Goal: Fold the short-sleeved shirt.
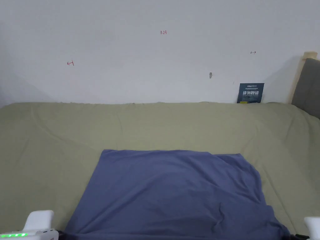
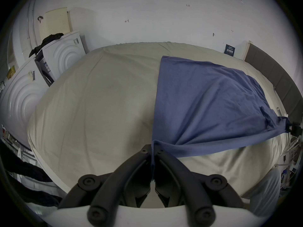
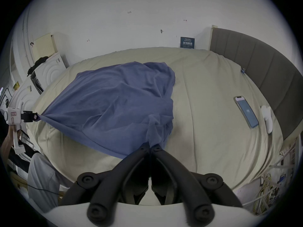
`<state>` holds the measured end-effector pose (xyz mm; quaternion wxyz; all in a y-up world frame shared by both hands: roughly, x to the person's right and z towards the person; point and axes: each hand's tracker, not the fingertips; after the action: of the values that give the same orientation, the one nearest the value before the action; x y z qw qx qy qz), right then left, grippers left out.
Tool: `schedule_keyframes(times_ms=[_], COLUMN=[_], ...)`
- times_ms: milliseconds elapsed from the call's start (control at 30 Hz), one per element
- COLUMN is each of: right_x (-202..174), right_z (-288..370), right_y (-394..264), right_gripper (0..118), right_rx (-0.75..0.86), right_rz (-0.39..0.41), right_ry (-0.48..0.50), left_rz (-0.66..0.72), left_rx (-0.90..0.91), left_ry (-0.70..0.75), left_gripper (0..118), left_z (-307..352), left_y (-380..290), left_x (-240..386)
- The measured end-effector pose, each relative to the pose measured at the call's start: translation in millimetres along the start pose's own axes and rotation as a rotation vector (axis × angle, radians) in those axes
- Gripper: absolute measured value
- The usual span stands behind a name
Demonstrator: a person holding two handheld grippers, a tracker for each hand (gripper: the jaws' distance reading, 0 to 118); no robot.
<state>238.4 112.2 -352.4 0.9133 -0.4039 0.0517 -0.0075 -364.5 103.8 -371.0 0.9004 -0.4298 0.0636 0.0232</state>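
A blue short-sleeved shirt [image 1: 175, 193] lies spread over the olive bed sheet [image 1: 56, 140], stretched toward the near edge of the bed. My left gripper [image 2: 152, 147] is shut on its near left corner, cloth pinched between the jaws. My right gripper [image 3: 150, 144] is shut on the bunched near right corner of the shirt [image 3: 114, 99]. From the right gripper view the left gripper [image 3: 33, 116] appears far off at the left, pulling the cloth taut. In the left gripper view the right gripper [image 2: 290, 129] holds the shirt [image 2: 205, 99] at the far right edge.
A phone [image 3: 246, 114] and a small white object [image 3: 267, 119] lie on the sheet near the grey headboard [image 3: 262, 63]. White panels [image 2: 21, 89] with dark cloth on top stand left of the bed. A dark card [image 1: 250, 92] leans on the wall.
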Motion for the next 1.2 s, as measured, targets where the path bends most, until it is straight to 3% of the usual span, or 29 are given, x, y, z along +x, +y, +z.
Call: schedule_keyframes(times_ms=[433,467,500,533,567,600,733,867,967,1000,1033,1067,1200], right_x=[4.5,4.0,3.4,2.1,1.1,1.7,-5.4,-15.1,-30.5,-37.4,-43.2,-47.1,-58.4], right_z=[1.8,0.0,-1.5,-1.4,-0.2,0.4,27.7,43.0,63.1,72.0,77.4,81.6,103.1], right_y=[-48.4,-48.7,-47.7,-46.1,-45.5,-45.5,-34.0,-23.7,-18.5,-18.1,-16.8,-16.9,-17.7], right_gripper=[3,6,21,70,108,118,118,116,80,80,23,1,1], right_rx=[-0.081,-0.084,-0.092,-0.105,-0.116,-0.111,-0.035,0.089,0.22,0.287,0.327,0.365,0.491], right_rz=[-0.046,-0.047,-0.051,-0.061,-0.062,-0.059,-0.108,-0.09,-0.066,-0.077,-0.076,-0.074,-0.024], right_ry=[0.011,0.007,0.005,-0.014,-0.048,-0.034,-0.047,-0.074,-0.075,-0.096,-0.113,-0.145,-0.126], left_rz=[-0.023,-0.016,-0.011,-0.005,-0.004,-0.005,0.046,0.072,0.078,0.074,0.067,0.06,0.045], left_rx=[-0.033,-0.039,-0.04,-0.042,-0.043,-0.044,0.007,0.115,0.202,0.253,0.283,0.299,0.358], left_ry=[-0.018,-0.023,-0.03,-0.043,-0.039,-0.032,-0.042,-0.078,-0.098,-0.106,-0.094,-0.075,-0.085], left_gripper=[0,0,4,39,88,118,114,107,78,78,36,0,0], left_z=[18.6,17.5,17.3,17.5,19.0,20.1,36.8,65.5,83.4,89.6,93.3,95.4,108.3], left_y=[-43.8,-44.6,-44.8,-44.7,-44.6,-44.0,-34.4,-14.1,-9.4,-9.8,-9.7,-10.5,-18.4], left_x=[-1.6,-1.7,-1.6,-1.3,-1.5,-2.1,-3.3,-1.5,10.4,13.8,18.6,24.1,28.2])
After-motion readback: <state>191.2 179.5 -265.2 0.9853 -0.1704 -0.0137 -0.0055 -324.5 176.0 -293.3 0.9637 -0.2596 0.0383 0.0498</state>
